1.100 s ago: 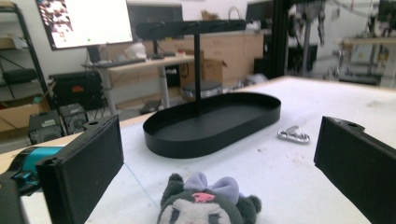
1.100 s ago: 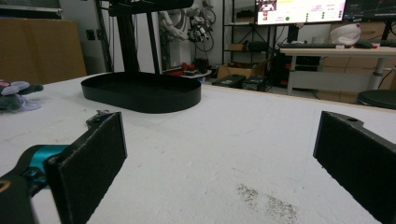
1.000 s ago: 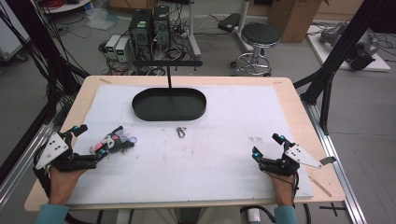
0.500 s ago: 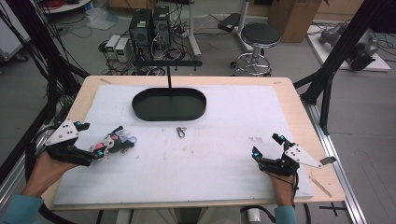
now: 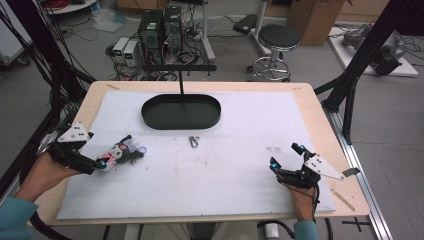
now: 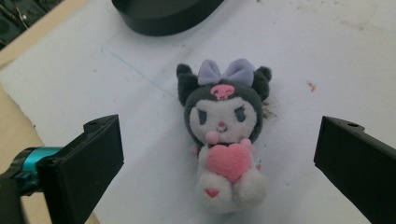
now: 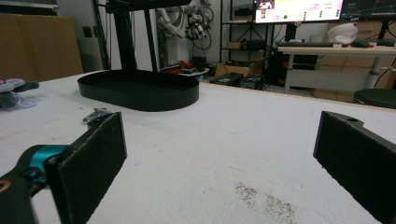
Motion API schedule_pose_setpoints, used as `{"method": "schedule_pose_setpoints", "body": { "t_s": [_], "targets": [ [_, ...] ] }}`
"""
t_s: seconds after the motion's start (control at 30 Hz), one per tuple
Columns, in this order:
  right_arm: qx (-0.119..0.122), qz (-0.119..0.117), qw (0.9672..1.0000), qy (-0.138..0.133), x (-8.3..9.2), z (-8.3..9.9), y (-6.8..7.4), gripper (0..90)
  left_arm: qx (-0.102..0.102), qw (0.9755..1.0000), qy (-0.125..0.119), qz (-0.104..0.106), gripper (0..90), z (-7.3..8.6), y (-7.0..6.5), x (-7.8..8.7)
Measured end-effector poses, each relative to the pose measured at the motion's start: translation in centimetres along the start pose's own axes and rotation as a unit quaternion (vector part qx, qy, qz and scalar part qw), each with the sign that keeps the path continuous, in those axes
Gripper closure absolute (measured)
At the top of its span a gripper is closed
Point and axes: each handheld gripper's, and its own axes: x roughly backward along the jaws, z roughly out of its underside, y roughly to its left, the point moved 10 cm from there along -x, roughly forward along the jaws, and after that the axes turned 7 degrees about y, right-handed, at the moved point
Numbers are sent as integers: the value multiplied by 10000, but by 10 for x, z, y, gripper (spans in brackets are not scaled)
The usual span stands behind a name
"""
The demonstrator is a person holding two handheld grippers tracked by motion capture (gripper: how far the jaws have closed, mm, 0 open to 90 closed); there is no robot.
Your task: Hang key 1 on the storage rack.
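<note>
Squarely between the wide-open left claw (image 6: 219, 163) jaws, untouched, plush toy (image 6: 224, 140).

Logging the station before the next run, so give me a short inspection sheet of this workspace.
Surface: white mat on a wooden table, small dirt smudges near the right gripper.
Job's things: plush toy lying face up between the left gripper's jaws, untouched; black tray at the far side, nothing seen in it.
Clutter: metal clip on the mat in front of the tray.
Grippers: left gripper open at the toy; right gripper open, apart from everything.
Cables: bundles along the table's left edge.
Surroundings: stool, computer boxes on the floor.
</note>
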Motion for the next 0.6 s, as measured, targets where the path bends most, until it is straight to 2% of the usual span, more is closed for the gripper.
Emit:
{"method": "schedule_pose_setpoints", "body": {
  "t_s": [0.03, 0.07, 0.1, 0.2, 0.23, 0.3, 0.43, 0.6],
  "targets": [
    [0, 2, 10000, 6, 0, 0, 0, 18, 19, 9999, 156, 42, 25, 2, 1, -3],
    [-5, 2, 10000, 7, 0, 0, 0, 19, 19, 9999, 156, 42, 32, 2, 1, -3],
    [-2, -4, 10000, 3, 0, 0, 0, 19, 18, 9993, 362, 94, 33, 4, 1, -7],
    [4, 4, 10000, 8, 0, 0, 0, 18, -23, 9977, 651, 173, 33, 8, 1, -12],
    [13, 3, 10000, 7, 0, 0, 0, 18, -23, 9977, 651, 173, 33, 8, 1, -12],
    [20, 9, 10000, 4, 0, 0, 0, 19, -36, 9961, 869, 172, 33, 10, 1, -15],
    [0, -11, 10000, -9, 0, 0, 0, 19, -57, 9949, 997, 166, 33, 12, 2, -18],
    [-2, -16, 10000, 1, 0, 0, 0, 19, -133, 9914, 1290, 154, 33, 18, -2, -25]
  ]
}}
